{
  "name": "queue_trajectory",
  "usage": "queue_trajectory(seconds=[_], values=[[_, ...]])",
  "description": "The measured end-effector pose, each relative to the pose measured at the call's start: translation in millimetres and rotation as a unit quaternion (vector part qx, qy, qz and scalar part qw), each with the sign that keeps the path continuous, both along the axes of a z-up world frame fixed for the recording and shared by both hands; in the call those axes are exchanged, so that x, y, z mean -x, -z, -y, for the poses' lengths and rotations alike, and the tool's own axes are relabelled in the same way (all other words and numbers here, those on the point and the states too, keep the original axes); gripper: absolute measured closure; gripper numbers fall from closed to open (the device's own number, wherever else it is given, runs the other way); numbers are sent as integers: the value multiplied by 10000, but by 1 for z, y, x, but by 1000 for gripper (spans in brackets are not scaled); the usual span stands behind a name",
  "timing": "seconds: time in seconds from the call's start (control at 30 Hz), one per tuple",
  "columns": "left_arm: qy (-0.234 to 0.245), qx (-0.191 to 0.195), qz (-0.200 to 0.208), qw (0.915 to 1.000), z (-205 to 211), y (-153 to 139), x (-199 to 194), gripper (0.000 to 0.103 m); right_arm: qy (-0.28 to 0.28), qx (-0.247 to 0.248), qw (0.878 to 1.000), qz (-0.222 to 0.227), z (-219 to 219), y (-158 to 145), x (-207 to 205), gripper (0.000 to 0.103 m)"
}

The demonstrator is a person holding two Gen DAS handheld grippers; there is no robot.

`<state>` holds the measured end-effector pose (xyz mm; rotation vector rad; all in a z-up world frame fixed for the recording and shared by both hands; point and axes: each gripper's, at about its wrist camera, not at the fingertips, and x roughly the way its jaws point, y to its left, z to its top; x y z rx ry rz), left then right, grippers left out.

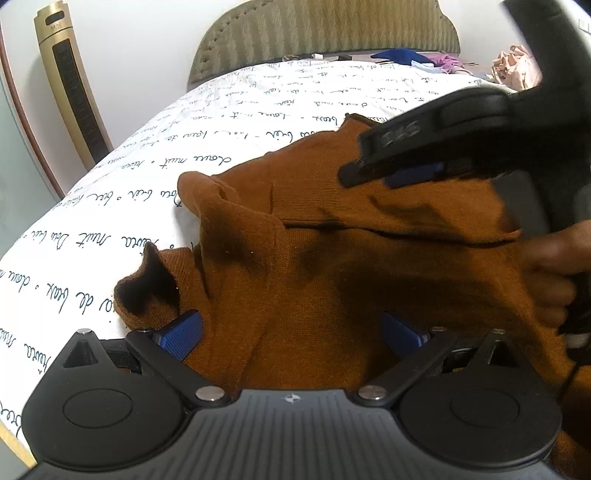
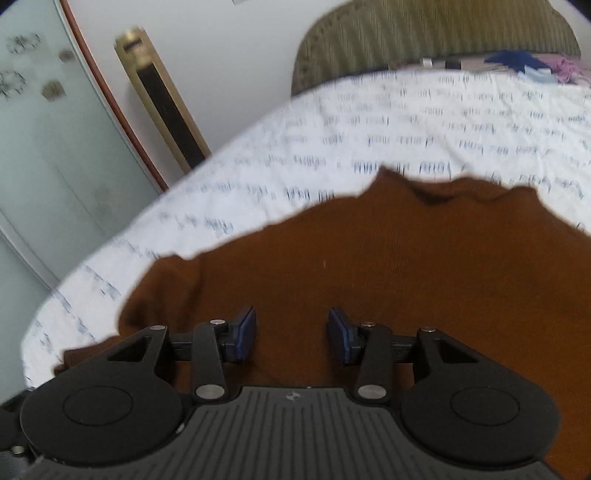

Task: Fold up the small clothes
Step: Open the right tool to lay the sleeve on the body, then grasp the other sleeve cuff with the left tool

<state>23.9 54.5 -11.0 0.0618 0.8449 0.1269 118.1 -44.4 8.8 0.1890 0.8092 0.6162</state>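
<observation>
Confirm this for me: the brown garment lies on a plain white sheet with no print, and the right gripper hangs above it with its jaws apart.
One detail is wrong. The sheet is not plain: it is white with lines of dark handwritten-style script, clearest in the left wrist view. The rest holds: the brown garment lies on it, and the right gripper hangs above it with jaws apart, nothing between them.

Cloth on cloth, with matt plastic tooling over it.

I see a brown sweater [image 2: 388,266] of fine, matt knit lying on a smooth white cotton-like bedsheet [image 1: 236,122] printed with script. My left gripper [image 1: 291,334] is matt black plastic with bright metal rivets and textured blue pads on its fingers [image 1: 183,334]. The headboard [image 1: 325,33] looks like ribbed, quilted fabric.
</observation>
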Motion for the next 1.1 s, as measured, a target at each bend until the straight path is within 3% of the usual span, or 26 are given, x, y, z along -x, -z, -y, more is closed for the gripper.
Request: queue_trajectory(seconds=[0.07, 0.23, 0.4, 0.63, 0.8, 0.97, 1.1], values=[[-30, 16, 3, 10000, -1, 0, -1, 0, -43, 115, 9999, 70, 3, -4, 3, 43], [-44, -20, -12, 10000, 2, -1, 1, 0, -32, 671, 9975, 197, 3, 1, 16, 42], [-65, -73, 10, 10000, 3, -5, 4, 0, 131, 376, 9988, 273, 17, -2, 32, 31], [-147, -105, 33, 9998, -1, -5, 8, 0, 390, 321, 9973, 539, 32, -9, 60, 17], [-139, -201, 98, 9997, -7, -9, 20, 0, 433, 230, 9973, 551, 39, -8, 76, 13], [-376, -289, 239, 9986, -39, -12, 42, 0, 457, 227, 9970, 575, 45, -7, 93, 6], [-714, 133, 246, 9971, -80, -13, 57, 0, 432, 226, 9965, 682, 47, -7, 104, 6]])
